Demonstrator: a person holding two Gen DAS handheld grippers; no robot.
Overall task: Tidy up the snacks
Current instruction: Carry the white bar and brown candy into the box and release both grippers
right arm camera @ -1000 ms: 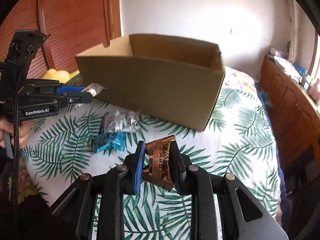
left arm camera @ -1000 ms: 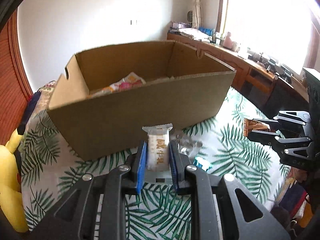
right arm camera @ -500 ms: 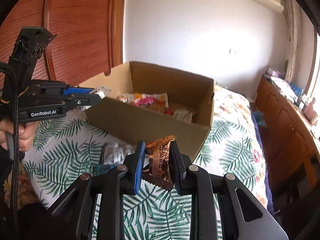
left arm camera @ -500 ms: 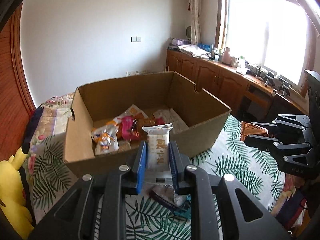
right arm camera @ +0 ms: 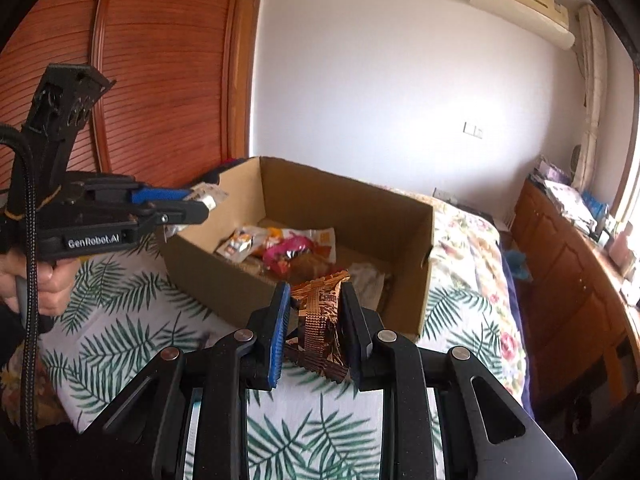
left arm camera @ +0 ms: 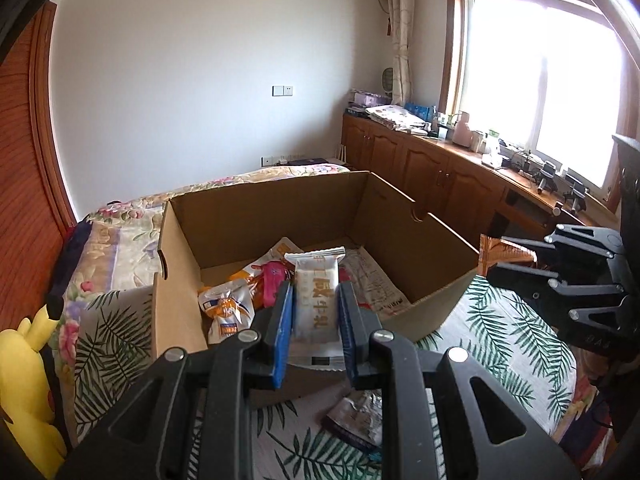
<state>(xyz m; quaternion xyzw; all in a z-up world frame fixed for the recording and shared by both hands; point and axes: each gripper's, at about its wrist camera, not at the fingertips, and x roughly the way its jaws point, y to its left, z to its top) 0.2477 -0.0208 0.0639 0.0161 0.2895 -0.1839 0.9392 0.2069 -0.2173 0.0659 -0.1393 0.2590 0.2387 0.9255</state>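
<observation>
Snacks first, left view: my left gripper [left arm camera: 313, 322] pinches a white packet [left arm camera: 316, 304] over the box [left arm camera: 424, 312] at 12 o'clock. Right view: my right gripper [right arm camera: 314, 322] pinches a brown wrapper [right arm camera: 322, 320]; released short, I reckon it hits the rim

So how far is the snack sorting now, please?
Done: several packets, one pink, already lie in the brown cardboard box. In hand: the left claw grips a white wrapped bar, and the right claw grips a copper foil packet; neither is released. Left: a crinkled silver packet on the leaf-print cloth.
</observation>
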